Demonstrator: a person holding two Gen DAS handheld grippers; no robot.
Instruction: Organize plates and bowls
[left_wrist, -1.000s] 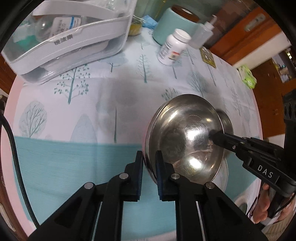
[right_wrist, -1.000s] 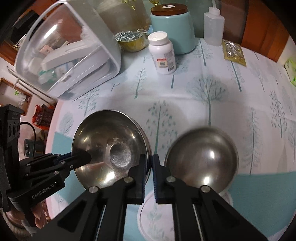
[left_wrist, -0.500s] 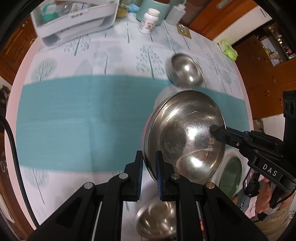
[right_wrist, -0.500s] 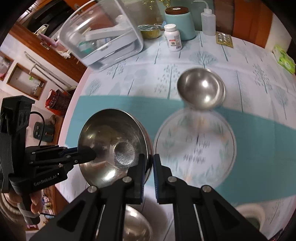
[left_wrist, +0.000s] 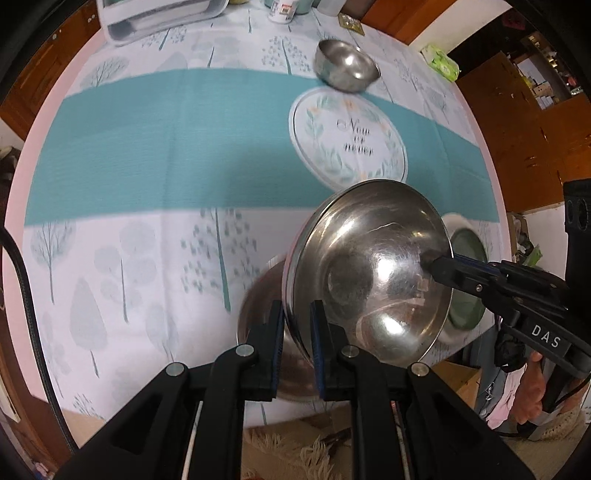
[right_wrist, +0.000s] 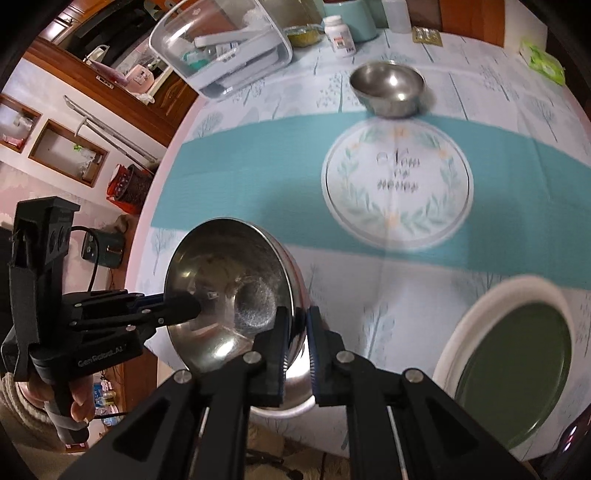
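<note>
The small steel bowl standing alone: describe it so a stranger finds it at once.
Start at the broad teal band across the tablecloth and find the round white floral plate lying on it. Just beyond its far rim stands the small steel bowl, upright, ungripped, and deeper than the held one.

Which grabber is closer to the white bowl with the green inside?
Right. The right gripper clamps the steel bowl beside the white bowl; the left gripper holds its opposite rim.

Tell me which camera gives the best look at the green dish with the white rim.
The right wrist view: the green dish shows nearly whole at lower right, rim and inside visible. In the left wrist view the held steel bowl and the right gripper hide most of it.
</note>
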